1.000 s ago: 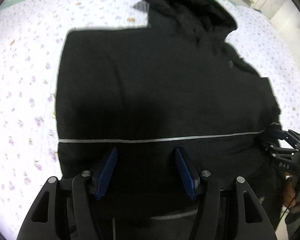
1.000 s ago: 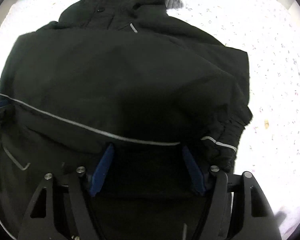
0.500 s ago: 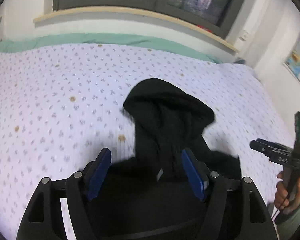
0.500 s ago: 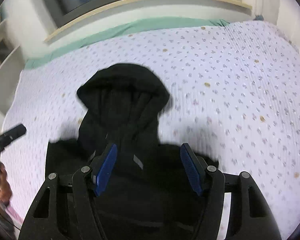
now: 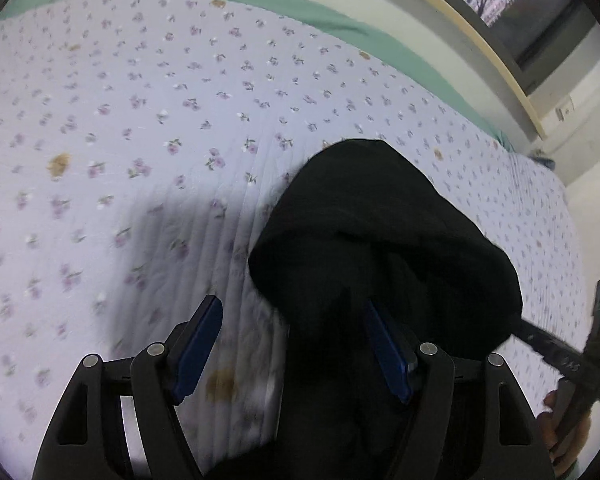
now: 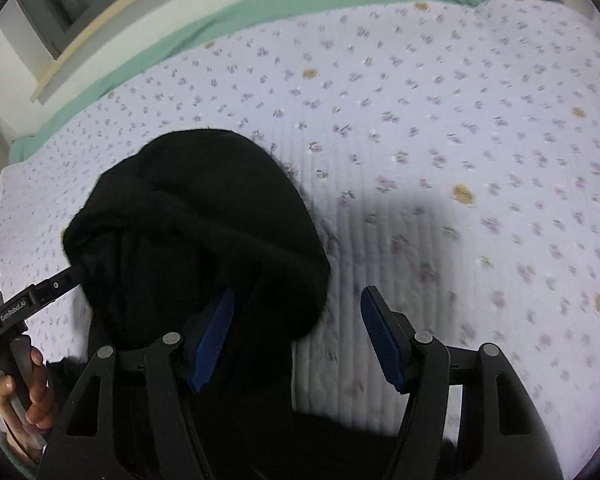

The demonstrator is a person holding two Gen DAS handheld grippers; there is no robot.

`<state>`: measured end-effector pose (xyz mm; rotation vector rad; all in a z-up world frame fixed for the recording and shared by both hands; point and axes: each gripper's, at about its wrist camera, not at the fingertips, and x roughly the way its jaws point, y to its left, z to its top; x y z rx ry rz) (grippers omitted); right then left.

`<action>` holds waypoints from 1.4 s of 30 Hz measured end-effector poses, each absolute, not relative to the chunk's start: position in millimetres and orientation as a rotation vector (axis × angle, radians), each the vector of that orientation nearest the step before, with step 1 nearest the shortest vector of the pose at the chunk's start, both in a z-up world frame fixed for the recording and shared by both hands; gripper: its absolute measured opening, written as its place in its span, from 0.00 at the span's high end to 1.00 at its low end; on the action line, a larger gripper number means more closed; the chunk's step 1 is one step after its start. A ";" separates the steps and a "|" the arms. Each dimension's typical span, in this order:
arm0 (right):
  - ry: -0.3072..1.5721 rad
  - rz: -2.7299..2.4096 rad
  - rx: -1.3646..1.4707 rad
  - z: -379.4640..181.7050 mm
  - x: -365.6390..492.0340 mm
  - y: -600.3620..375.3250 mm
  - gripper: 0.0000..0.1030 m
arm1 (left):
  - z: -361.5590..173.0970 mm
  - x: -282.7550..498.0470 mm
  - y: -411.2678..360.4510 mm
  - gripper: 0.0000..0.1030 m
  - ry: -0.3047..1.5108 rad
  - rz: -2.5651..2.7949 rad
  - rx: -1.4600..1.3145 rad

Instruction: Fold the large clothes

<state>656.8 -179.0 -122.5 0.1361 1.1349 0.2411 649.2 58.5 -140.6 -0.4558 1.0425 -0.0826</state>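
A black hooded jacket lies on the bed; only its hood (image 5: 384, 240) and collar show, also in the right wrist view (image 6: 196, 236). My left gripper (image 5: 296, 348) is open, low over the hood's left edge, holding nothing. My right gripper (image 6: 296, 340) is open over the hood's right edge, holding nothing. Each gripper shows in the other's view, the right one (image 5: 556, 352) and the left one (image 6: 32, 300), their tips hidden behind the hood.
The floral white quilt (image 5: 140, 120) covers the bed, with a green sheet edge (image 5: 300, 4) at the far side. A windowsill and window (image 5: 500, 32) run along the wall behind.
Both grippers have moved up from the jacket's lower body to the hood. The view tilted from looking down at the jacket to looking across the bed.
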 end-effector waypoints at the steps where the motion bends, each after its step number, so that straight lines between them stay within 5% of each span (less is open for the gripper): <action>1: 1.141 0.240 0.108 -126.0 660.1 -174.9 0.70 | -145.0 654.0 59.5 0.29 1.045 -0.078 -0.457; 3: 1.108 0.195 0.076 -122.8 660.5 -180.7 0.89 | -148.6 665.4 65.3 0.54 1.042 -0.030 -0.400; 4: 1.084 0.197 0.117 -116.0 658.9 -193.7 0.92 | -146.5 668.1 73.1 0.79 1.035 -0.027 -0.392; 10: 1.049 0.248 0.324 -122.1 646.8 -246.9 0.90 | -121.1 642.5 86.3 0.68 0.983 -0.172 -0.397; 13: 1.203 0.243 0.383 -190.7 664.3 -246.0 0.90 | -171.8 651.0 88.5 0.67 1.115 -0.131 -0.436; 17: 1.217 0.259 0.356 -198.0 670.7 -241.4 0.88 | -200.1 661.0 94.8 0.63 1.146 -0.152 -0.493; 22: 1.219 0.268 0.200 -167.4 652.7 -240.0 0.54 | -172.4 645.1 90.1 0.50 1.131 -0.165 -0.350; 33: 1.055 0.361 0.110 -87.1 649.0 -207.5 0.53 | -71.2 635.4 55.2 0.40 0.921 -0.323 -0.264; 42: 1.277 0.358 0.095 -198.7 672.4 -182.4 0.55 | -189.4 665.6 47.9 0.40 1.153 -0.315 -0.368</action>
